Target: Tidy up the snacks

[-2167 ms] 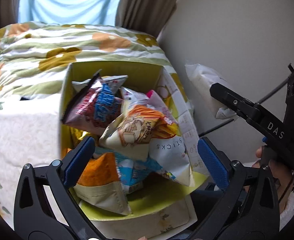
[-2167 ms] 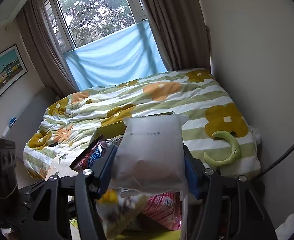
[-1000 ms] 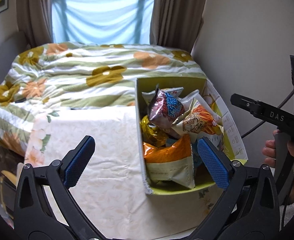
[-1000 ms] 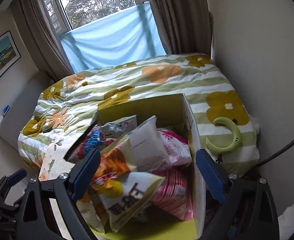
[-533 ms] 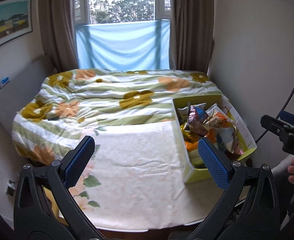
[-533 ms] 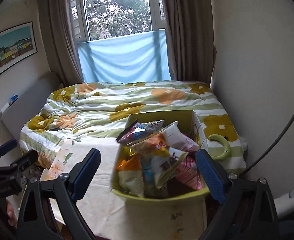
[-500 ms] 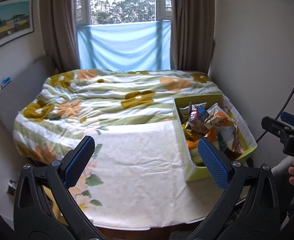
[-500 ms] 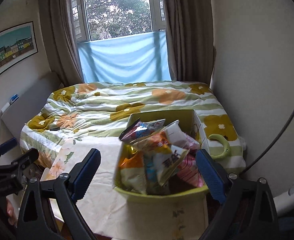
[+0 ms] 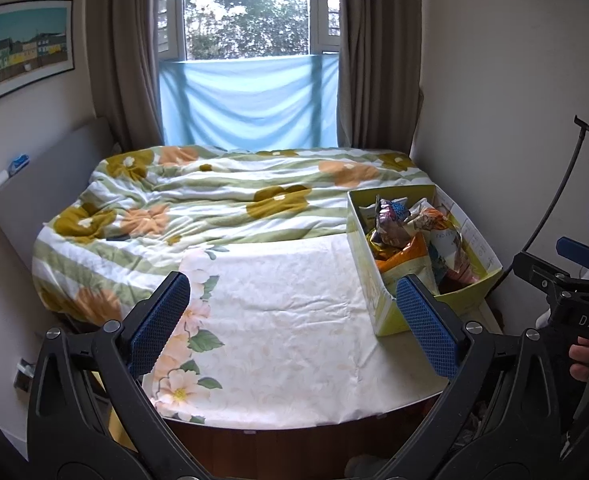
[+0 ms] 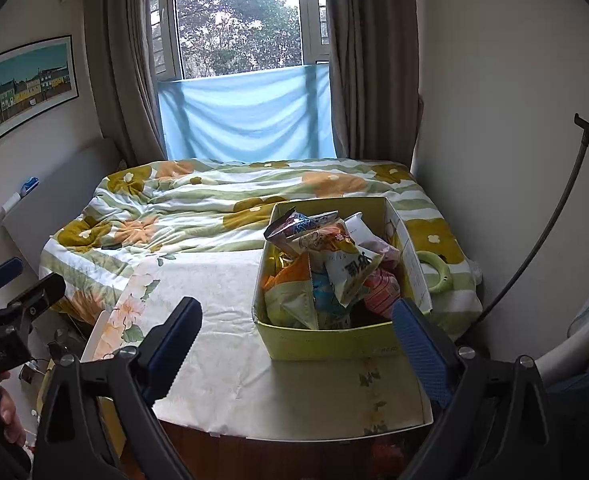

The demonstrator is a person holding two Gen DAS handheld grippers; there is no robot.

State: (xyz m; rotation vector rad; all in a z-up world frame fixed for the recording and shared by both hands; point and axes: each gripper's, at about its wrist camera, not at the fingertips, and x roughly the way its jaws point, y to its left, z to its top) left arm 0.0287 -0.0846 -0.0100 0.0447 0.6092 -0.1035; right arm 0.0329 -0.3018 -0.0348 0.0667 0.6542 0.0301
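Both grippers point slightly downward over the table's cloth (image 9: 286, 320), apart from the snack box (image 10: 326, 338). The left gripper (image 9: 294, 320) and right gripper (image 10: 302, 340) gape wide, holding nothing.

A box (image 10: 326, 340) filled with snack bags (image 10: 326, 264) is set on a cloth (image 10: 222, 320) at lower right; a bed (image 10: 198, 204) lies behind it.

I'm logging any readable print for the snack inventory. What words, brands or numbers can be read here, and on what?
"DAS" - on the right gripper's black body, in the left wrist view.
Large dark characters on a white snack bag in the box: I cannot read them.
Print on the box flap: too small to read.
Pale lettering on the left gripper's body, in the right wrist view: too blurred.
Other bags: no readable text.
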